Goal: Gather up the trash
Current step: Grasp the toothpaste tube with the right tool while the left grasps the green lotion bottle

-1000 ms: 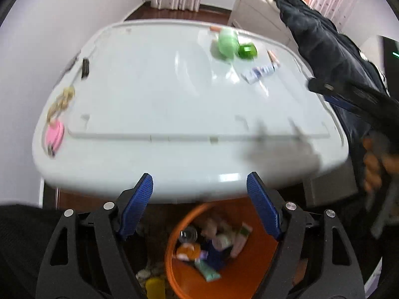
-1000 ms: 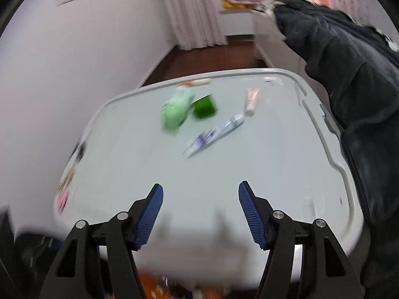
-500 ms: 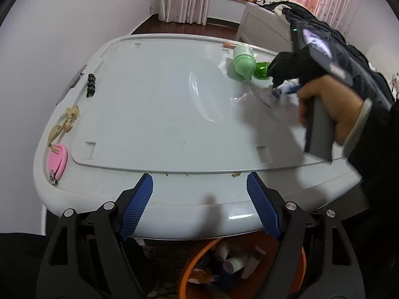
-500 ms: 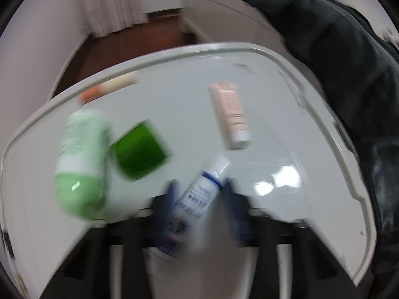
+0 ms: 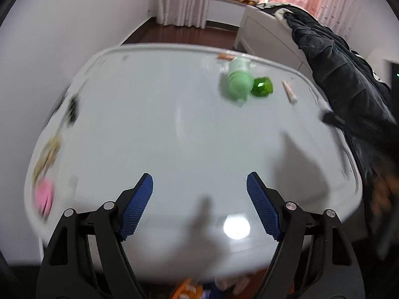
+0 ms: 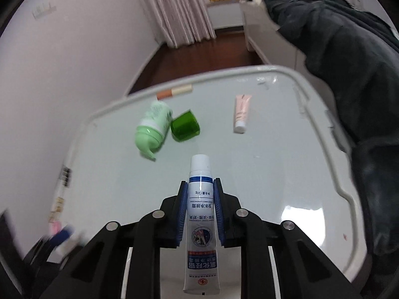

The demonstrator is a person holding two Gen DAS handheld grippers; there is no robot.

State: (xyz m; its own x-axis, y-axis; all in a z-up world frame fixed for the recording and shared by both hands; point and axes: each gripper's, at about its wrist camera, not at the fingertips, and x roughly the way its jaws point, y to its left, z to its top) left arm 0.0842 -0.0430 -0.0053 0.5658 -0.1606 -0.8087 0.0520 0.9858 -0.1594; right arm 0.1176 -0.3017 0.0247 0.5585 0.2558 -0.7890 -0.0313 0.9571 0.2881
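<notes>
My right gripper [image 6: 200, 189] is shut on a white and blue tube [image 6: 200, 214], held above the white table [image 6: 274, 174] with its cap pointing away. On the far side lie a light green bottle [image 6: 153, 127], a dark green cap [image 6: 185, 125], a pink tube [image 6: 241, 112] and an orange and white stick [image 6: 174, 92]. My left gripper [image 5: 199, 194] is open and empty over the table's near part. The green bottle [image 5: 238, 84], green cap [image 5: 261, 87] and pink tube [image 5: 289, 92] lie far ahead of it.
A dark jacket [image 6: 349, 49] hangs along the table's right side. Small items, one of them pink [image 5: 45, 196], lie blurred on the left edge. Part of an orange bin [image 5: 189, 289] shows below the near edge. A white wall stands left.
My right gripper closed on the white and blue tube and lifted it back off the table. My left gripper moved forward over the table, so the orange bin has almost left its view.
</notes>
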